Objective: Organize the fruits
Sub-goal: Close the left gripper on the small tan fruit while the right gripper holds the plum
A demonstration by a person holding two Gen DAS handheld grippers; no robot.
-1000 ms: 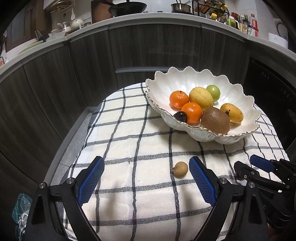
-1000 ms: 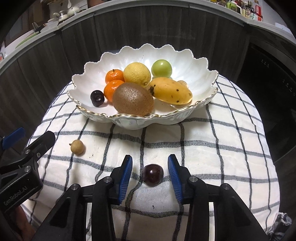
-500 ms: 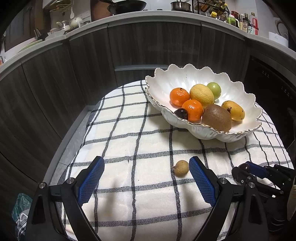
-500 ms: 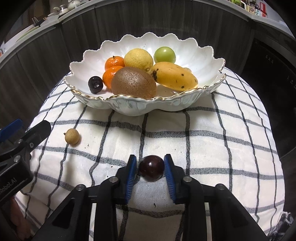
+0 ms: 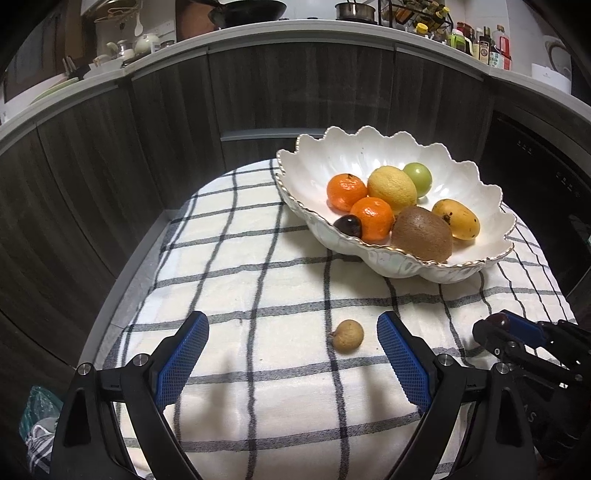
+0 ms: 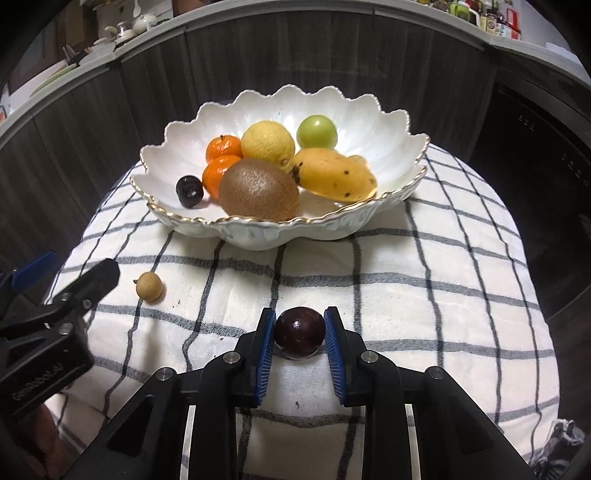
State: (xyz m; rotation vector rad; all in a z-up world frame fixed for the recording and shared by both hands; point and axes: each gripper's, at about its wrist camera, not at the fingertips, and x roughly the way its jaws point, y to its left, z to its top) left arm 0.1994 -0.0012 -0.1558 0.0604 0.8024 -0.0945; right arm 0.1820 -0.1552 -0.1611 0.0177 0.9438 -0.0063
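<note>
Right claw (image 6: 299,334) clamped on a dark plum (image 6: 299,332) in front of the scalloped bowl (image 6: 388,122).

Its ribbed blue pads press the glossy round plum against the checked cloth (image 6: 424,288), near the bowl's gilt rim. The left claw (image 5: 291,354) stands wide apart around a small, matte tan longan (image 5: 348,335), touching nothing, before the glazed white bowl.

Dark wood-grain cabinets (image 5: 303,85) beneath a cluttered, perhaps grey, countertop (image 5: 295,35).

- Your right gripper (image 6: 299,334) is clamping a dark plum (image 6: 299,332) over the checked cloth (image 6: 424,295).
- A small tan longan (image 6: 149,286) is lying near your left gripper (image 6: 66,284).
- The white bowl (image 6: 258,234) is holding the other fruit.
</note>
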